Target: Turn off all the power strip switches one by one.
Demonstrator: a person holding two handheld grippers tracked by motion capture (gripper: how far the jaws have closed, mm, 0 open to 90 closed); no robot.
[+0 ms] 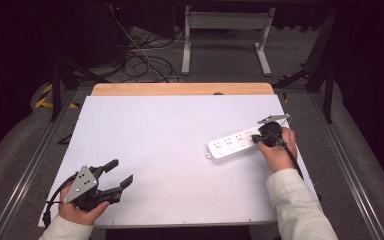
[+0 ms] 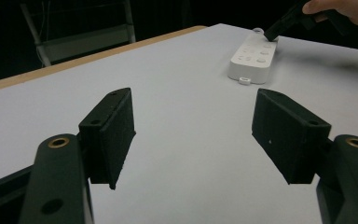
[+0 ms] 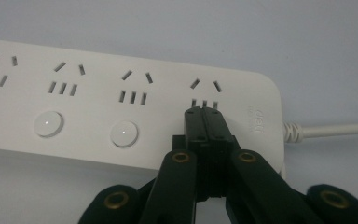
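While right gripper (image 3: pixel 204 113) jaws together on power strip (image 1: pixel 232 143), left gripper (image 1: pixel 116 176) jaws apart.

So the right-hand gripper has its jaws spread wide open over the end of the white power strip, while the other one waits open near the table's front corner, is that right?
Not quite. The right gripper has its jaws shut together, tips at the end of the power strip, where its last switch would sit; the right gripper view shows it. The left gripper does wait open near the front corner.
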